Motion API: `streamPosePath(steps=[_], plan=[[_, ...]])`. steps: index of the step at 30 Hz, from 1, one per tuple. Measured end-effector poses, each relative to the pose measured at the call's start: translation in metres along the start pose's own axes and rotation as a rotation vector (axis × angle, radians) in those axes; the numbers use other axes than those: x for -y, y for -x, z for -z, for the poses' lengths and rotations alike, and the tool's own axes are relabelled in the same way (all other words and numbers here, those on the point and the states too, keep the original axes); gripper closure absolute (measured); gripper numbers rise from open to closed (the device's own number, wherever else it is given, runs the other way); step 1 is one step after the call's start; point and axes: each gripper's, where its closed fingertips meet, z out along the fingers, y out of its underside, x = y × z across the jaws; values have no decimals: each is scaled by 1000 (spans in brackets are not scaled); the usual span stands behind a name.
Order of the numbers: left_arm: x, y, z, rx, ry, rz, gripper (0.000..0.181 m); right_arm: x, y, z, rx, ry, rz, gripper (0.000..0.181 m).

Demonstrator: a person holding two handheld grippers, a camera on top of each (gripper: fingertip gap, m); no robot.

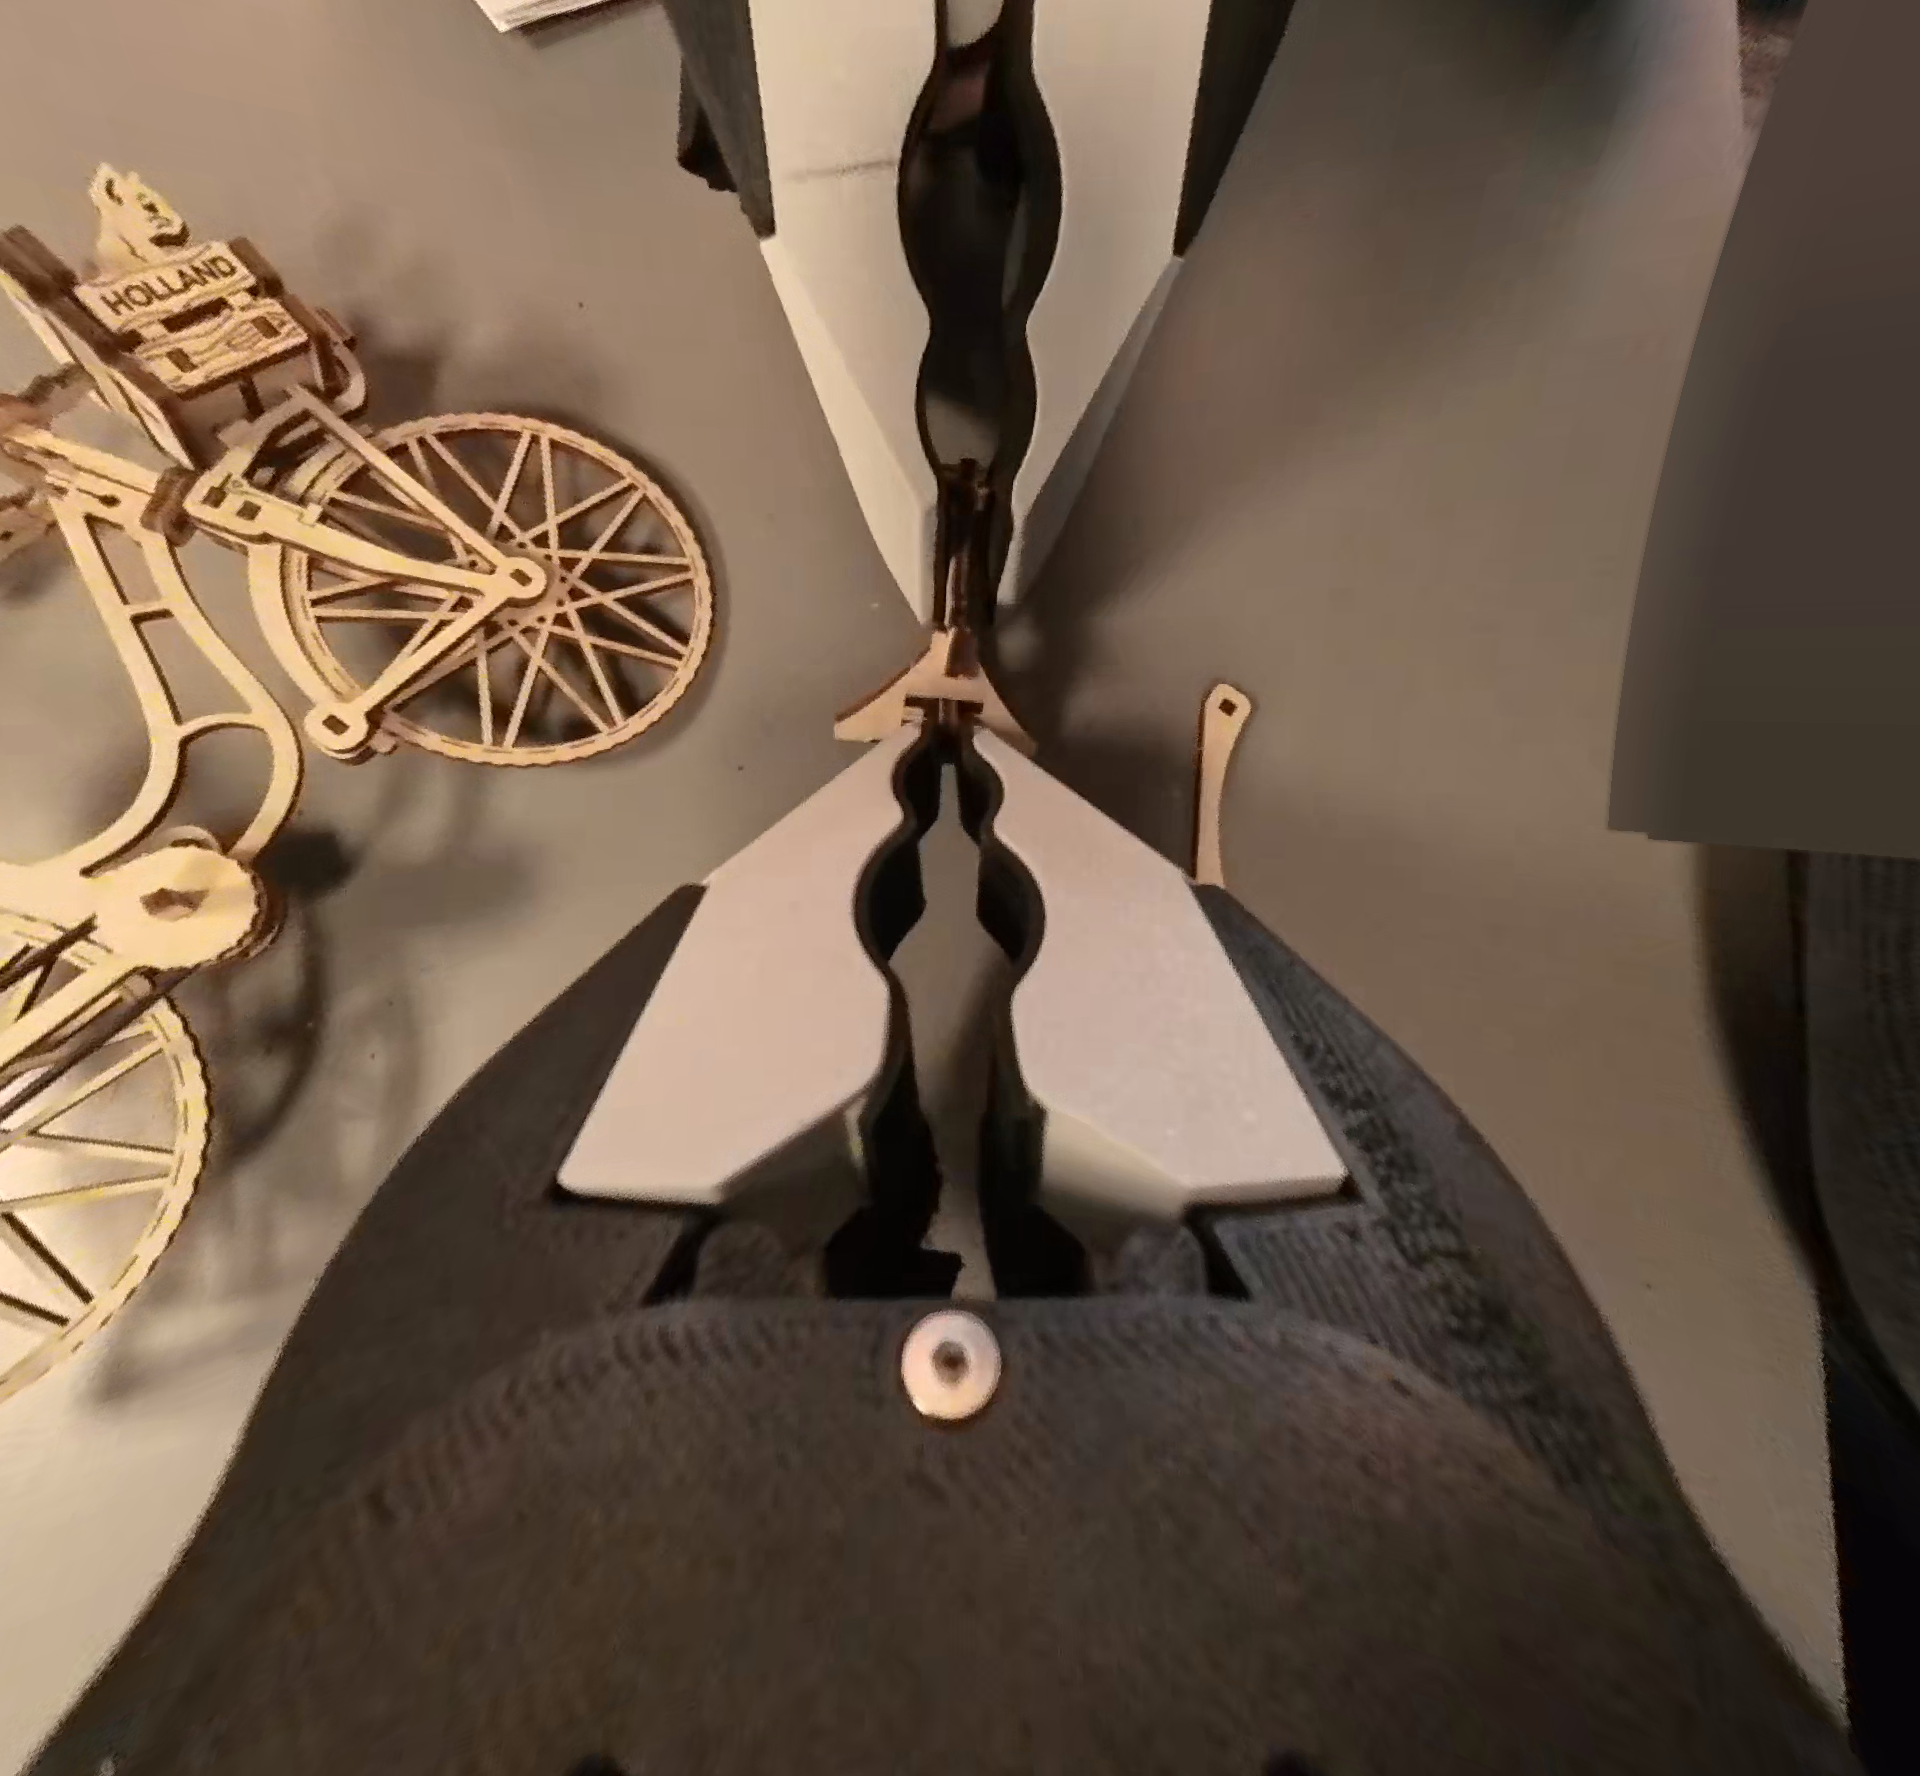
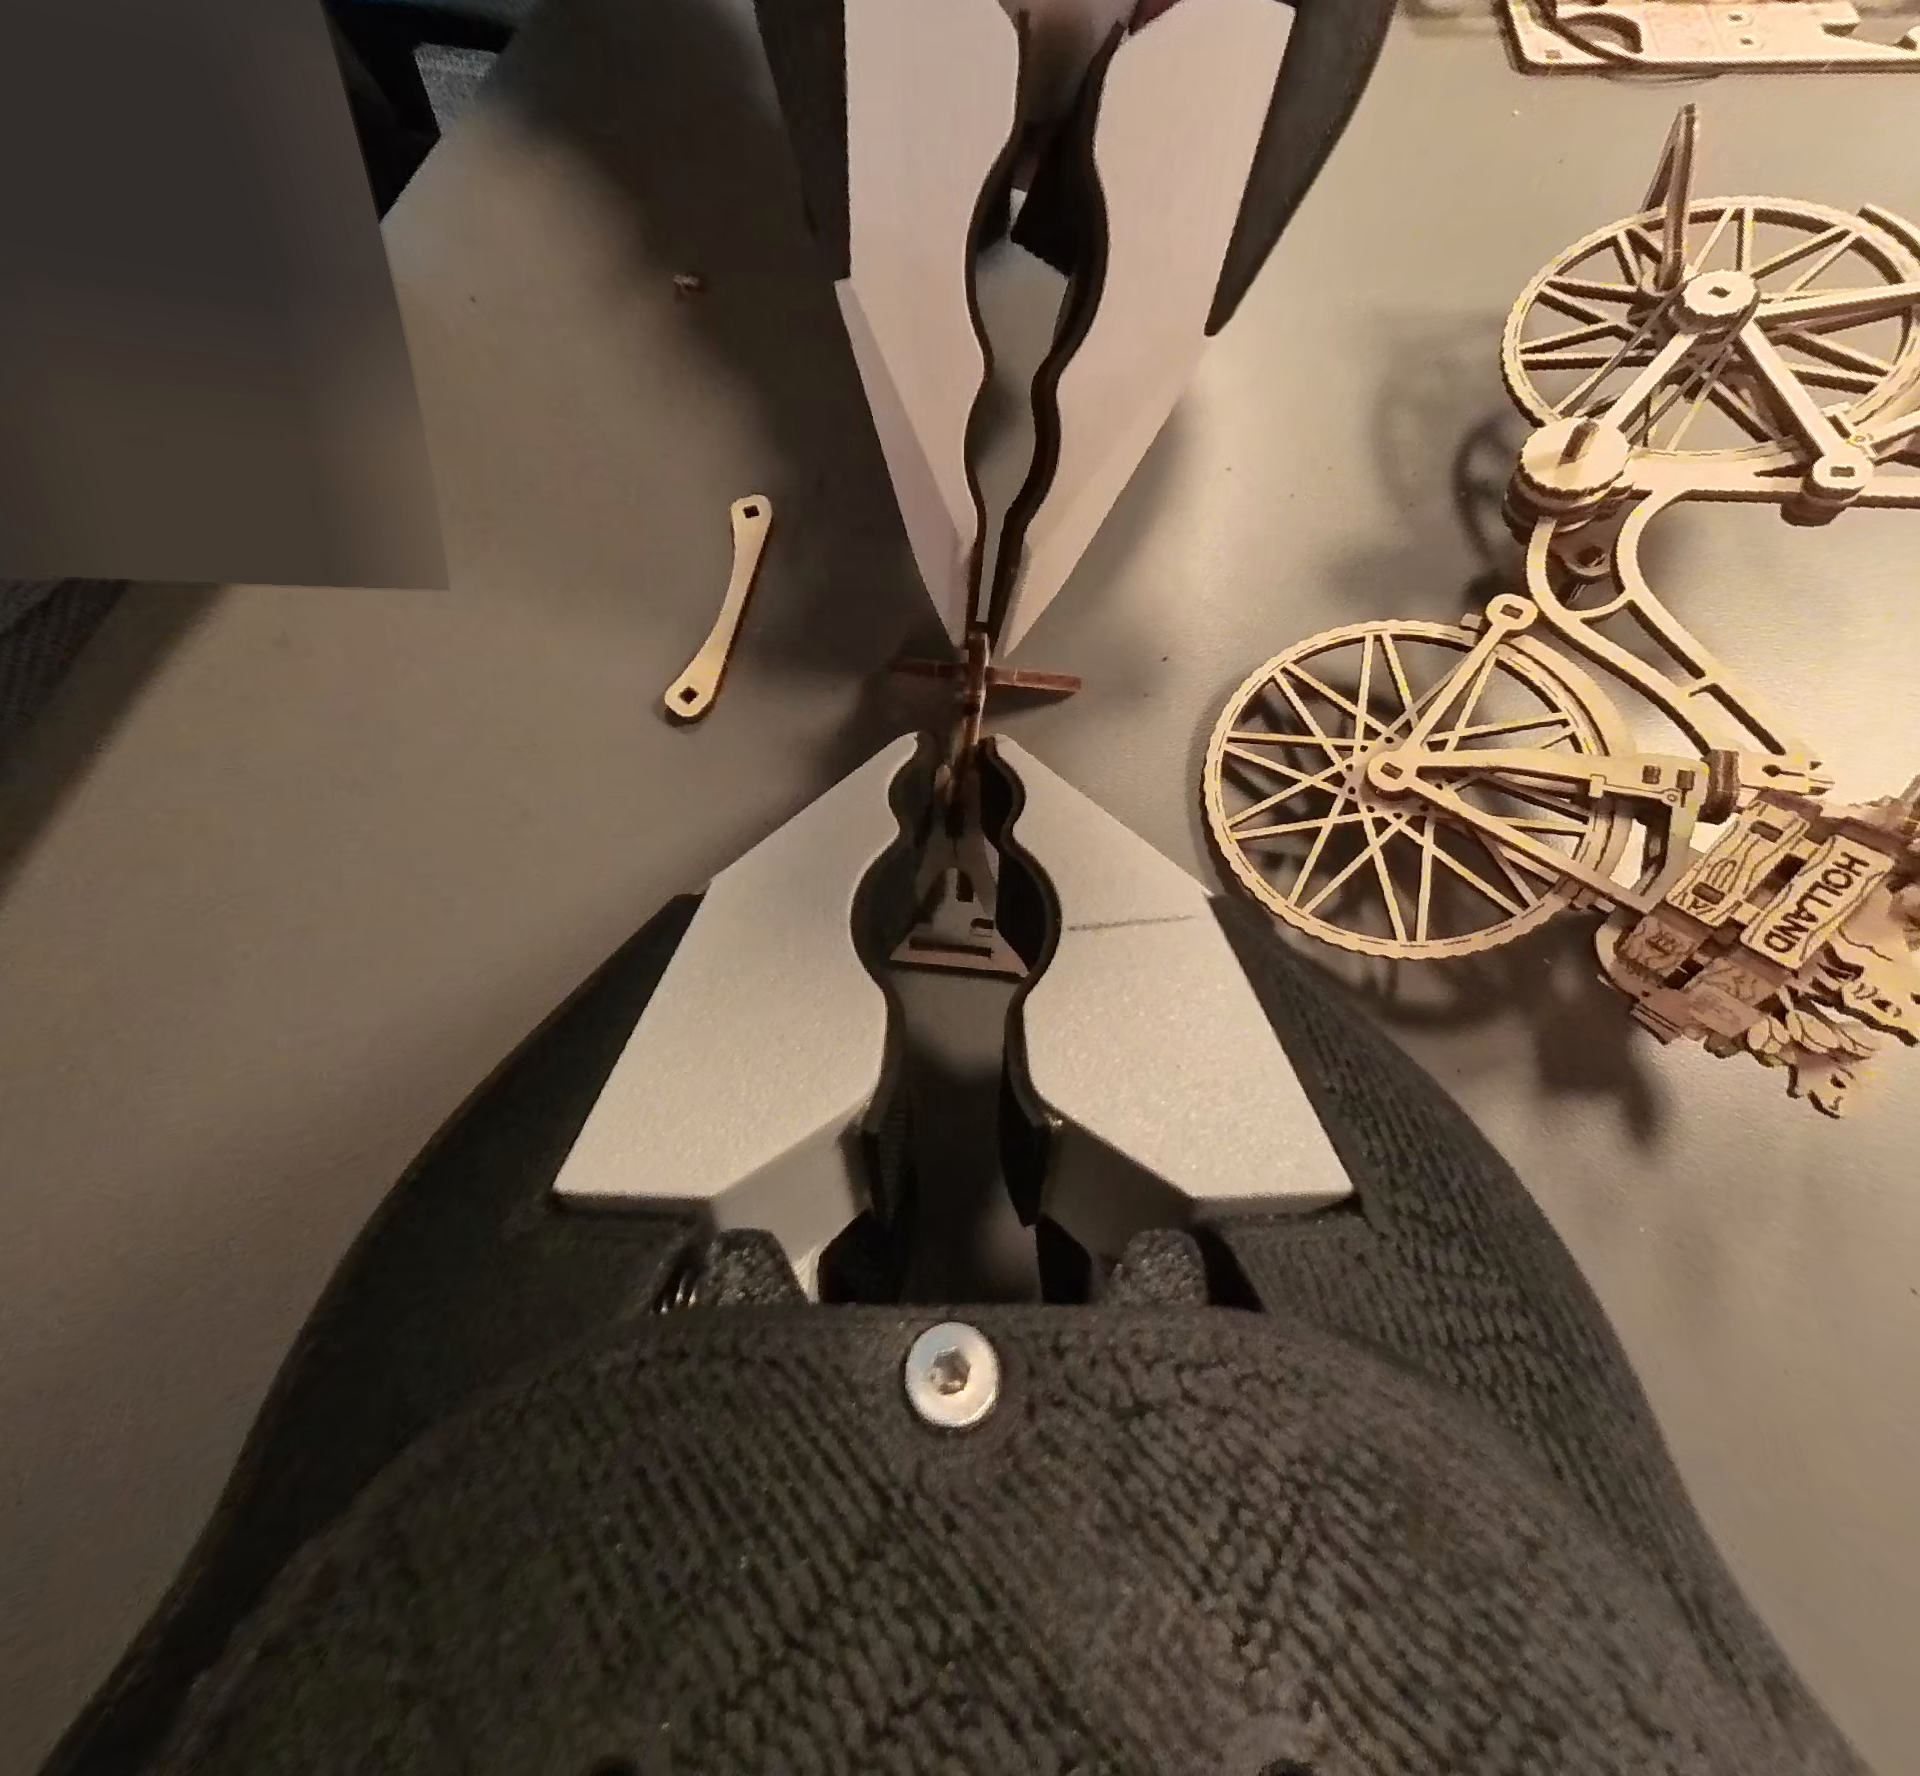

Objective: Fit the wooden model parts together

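Grey tabletop (image 1: 499,126) carries, from left, the wooden bicycle model (image 1: 343,563) and a loose curved strip (image 1: 1214,781). Tip to tip at centre, the left gripper (image 1: 948,747) pinches 1 small wooden part (image 1: 904,703) and the right gripper (image 2: 954,758) pinches a triangular part (image 2: 951,937); both are clamped. Seating the joint well likely calls for keeping both pieces square and pressing straight along the slot.

On the table (image 1: 520,116), the wooden bicycle (image 1: 343,531) lies left of both meeting claws, a curved strip (image 1: 1216,770) right.

Pale laser-cut wooden bicycle model (image 1: 343,521) on a smooth matt grey table (image 1: 499,199)
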Motion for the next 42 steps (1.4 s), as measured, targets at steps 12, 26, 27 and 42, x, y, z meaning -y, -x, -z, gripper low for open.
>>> streamPosePath(steps=[12, 26, 27, 42], plan=[[-2, 2, 6, -3, -29, -6, 177, -1, -1, -1, -11, 10, 2, 174], [0, 5, 14, 49, -96, -117, 168, -1, -1, -1, -8, 10, -3, 175], [-1, 5, 15, 43, -95, -114, 168, -1, -1, -1, -8, 10, -3, 175], [-6, 0, 4, -4, -84, -124, 178, -1, -1, -1, -8, 10, -4, 175]])
